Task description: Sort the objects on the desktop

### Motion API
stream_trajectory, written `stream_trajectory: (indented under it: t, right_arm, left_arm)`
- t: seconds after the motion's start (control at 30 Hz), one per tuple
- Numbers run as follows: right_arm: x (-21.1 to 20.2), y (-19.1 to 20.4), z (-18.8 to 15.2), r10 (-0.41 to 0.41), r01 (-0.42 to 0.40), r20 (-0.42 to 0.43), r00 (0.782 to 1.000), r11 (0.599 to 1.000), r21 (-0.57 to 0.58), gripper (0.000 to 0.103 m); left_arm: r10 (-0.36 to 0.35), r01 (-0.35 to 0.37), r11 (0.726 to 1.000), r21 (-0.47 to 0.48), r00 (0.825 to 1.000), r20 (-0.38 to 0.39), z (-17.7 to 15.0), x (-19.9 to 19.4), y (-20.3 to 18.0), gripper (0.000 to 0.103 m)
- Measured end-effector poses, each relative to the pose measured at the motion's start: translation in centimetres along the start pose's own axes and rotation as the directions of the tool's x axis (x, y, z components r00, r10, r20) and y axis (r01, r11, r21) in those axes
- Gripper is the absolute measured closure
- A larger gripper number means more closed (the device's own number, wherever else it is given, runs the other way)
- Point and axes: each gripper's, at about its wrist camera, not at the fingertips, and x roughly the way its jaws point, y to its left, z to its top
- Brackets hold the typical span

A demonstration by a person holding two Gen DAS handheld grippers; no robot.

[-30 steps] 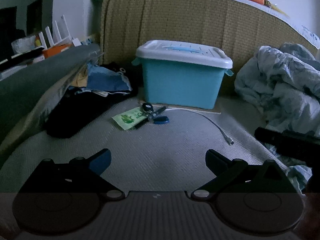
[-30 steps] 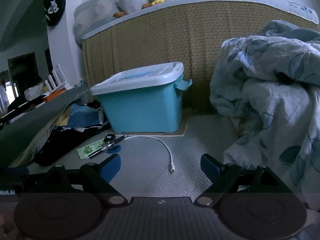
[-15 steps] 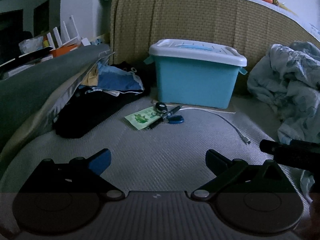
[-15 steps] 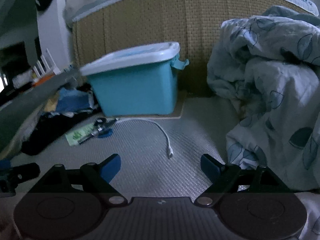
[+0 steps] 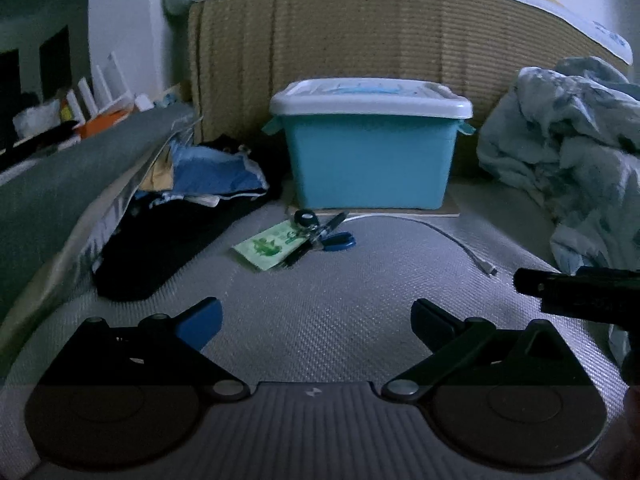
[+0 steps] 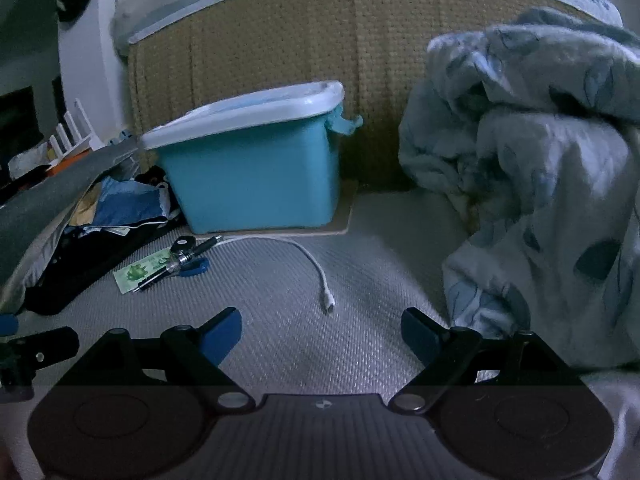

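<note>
While both tools hover over the woven mat [image 5: 320, 320], left gripper [image 5: 316, 322] and right gripper [image 6: 322, 330] stand wide apart w/ nothing between jaws. Task items lie in front of the lidded blue bin [image 5: 370, 156]: green packet [image 5: 266, 248], black pen [image 5: 316, 236], blue scissors [image 5: 340, 241] clustered, touching. White cable [image 6: 316, 268] curves to their right, apart from both tools.

The left gripper [image 5: 316, 322] fills the bottom of its own view, its jaws wide apart and empty. The right gripper [image 6: 322, 332] is the same in its view, jaws wide and holding nothing. Each gripper's dark tip shows at the other view's edge.
</note>
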Motion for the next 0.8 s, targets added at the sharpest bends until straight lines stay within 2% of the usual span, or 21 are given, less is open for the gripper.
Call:
stream_trajectory:
  t: [0.13,0.3,0.5,0.6,0.8]
  right_arm:
    - [-0.2,0.1,-0.2,-0.022,0.023,0.017,1.000,1.000,-0.006,0.013]
    - [-1.3,0.4,-0.4,-0.010,0.011,0.067,0.998,1.000,-0.012,0.013]
    - [-1.6,0.6,-0.7,-0.024,0.026,0.080,0.997,0.999,-0.020,0.013]
    - [-1.8,0.1,-0.7,-0.004,0.004,0.092,0.996,1.000,0.010,0.013]
    - [-1.9,0.1,-1.0,-0.014,0.015,0.093,0.996,1.000,-0.002,0.013]
  left_arm:
    - [-0.033,0.033,0.999,-0.010,0.999,-0.017,0.3,-0.2,0.0,0.000]
    - [-0.053,0.053,0.999,-0.004,0.999,-0.001,0.7,-1.0,0.1,0.000]
    - [-0.087,0.087,0.996,0.013,0.996,0.012,1.0,-1.3,0.0,0.000]
    - [-0.083,0.083,0.996,0.017,0.997,0.011,1.0,-1.4,-0.4,0.000]
    - [-0.083,0.083,0.997,0.006,0.997,0.008,0.9,-1.7,-0.6,0.000]
